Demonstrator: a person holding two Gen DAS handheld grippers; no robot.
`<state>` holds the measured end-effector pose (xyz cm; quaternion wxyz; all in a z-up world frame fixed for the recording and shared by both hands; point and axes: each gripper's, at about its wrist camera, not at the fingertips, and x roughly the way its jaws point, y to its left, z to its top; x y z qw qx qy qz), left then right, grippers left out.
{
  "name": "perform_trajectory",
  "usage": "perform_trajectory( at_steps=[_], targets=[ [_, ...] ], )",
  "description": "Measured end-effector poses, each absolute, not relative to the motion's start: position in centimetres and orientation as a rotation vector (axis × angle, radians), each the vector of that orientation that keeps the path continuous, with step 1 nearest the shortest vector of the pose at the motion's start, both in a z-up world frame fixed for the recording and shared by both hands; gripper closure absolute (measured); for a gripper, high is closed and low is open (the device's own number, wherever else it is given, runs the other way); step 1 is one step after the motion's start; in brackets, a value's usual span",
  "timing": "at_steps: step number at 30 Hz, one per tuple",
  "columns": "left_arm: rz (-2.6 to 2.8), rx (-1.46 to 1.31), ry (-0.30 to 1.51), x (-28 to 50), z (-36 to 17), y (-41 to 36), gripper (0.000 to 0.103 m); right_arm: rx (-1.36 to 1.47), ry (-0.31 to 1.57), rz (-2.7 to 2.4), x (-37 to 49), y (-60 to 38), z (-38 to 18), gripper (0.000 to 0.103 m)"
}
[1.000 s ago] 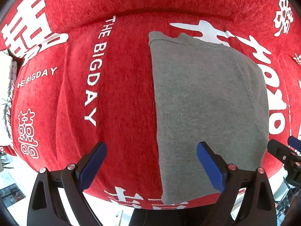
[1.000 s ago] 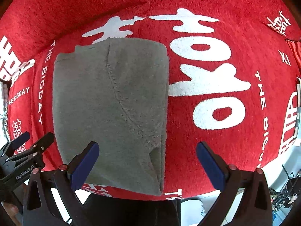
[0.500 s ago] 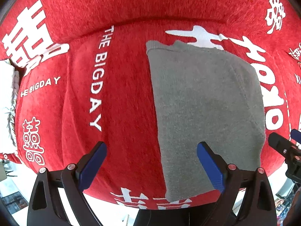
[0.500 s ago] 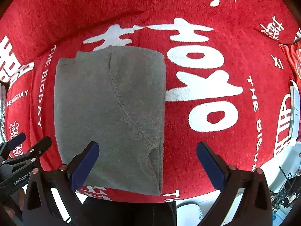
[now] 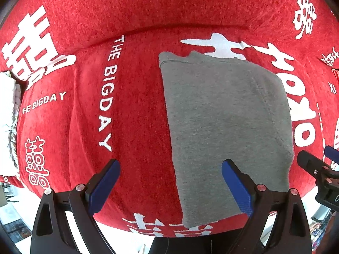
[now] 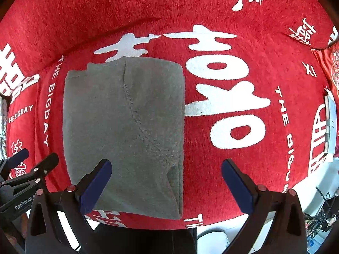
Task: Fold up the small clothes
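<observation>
Red cover (image 5: 137, 127) lettered "THE BIGDAY"

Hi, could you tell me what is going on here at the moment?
A person is folding small clothes with two hand-held grippers. A grey garment lies folded into a neat rectangle on the red printed cover. The left hand-held gripper and the right hand-held gripper both hover open above it, holding nothing.

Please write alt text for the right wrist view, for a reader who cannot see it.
A folded grey garment lies flat on a red cover printed with white characters and "THE BIG DAY". The right gripper hangs above its near end, jaws open and empty. The left gripper shows at the left edge.
</observation>
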<state>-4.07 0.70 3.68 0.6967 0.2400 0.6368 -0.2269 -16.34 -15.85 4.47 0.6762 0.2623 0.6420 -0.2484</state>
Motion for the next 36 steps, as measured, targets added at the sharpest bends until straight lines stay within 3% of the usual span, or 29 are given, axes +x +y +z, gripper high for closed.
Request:
perform_trajectory(
  at_steps=[36],
  targets=[
    [-0.478,0.546,1.418,-4.04,3.38,0.27,0.006,0.538,1.457,-0.540,-15.64,-15.65,4.22,0.000]
  ],
)
